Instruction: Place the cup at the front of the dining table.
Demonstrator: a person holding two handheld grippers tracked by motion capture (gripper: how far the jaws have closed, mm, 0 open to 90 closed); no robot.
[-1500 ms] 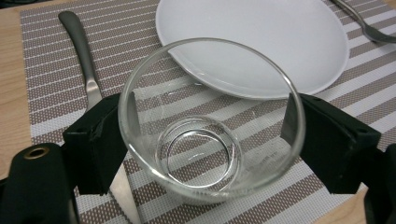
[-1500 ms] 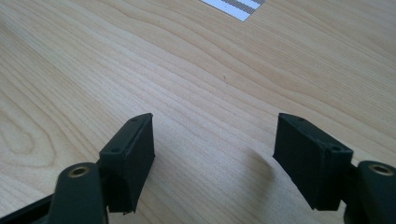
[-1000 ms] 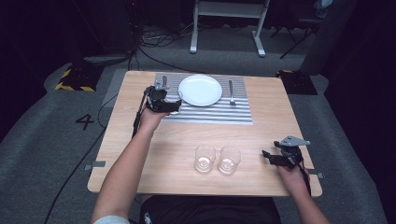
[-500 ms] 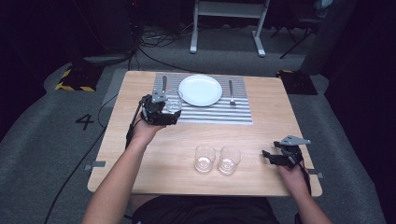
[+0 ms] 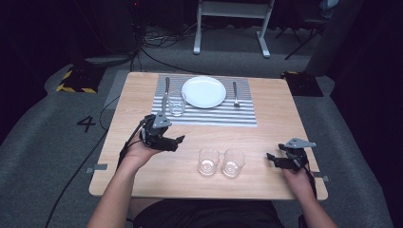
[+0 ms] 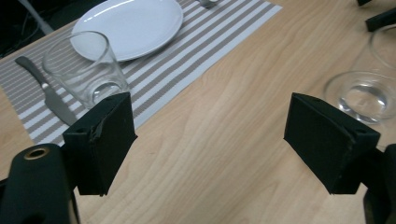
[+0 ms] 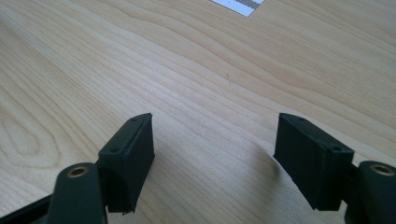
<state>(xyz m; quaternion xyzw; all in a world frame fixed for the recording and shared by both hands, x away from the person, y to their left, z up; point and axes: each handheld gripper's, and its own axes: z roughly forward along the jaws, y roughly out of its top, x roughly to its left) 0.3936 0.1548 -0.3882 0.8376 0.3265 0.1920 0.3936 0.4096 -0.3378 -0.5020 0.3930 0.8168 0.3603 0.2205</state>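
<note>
L gripper [image 5: 177, 141] empty, opening (R gripper [image 5: 272, 158] open too).

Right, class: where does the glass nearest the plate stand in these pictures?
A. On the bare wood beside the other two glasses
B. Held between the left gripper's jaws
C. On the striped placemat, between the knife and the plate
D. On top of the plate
C: the glass stands on the striped placemat, between the knife and the plate.
</note>
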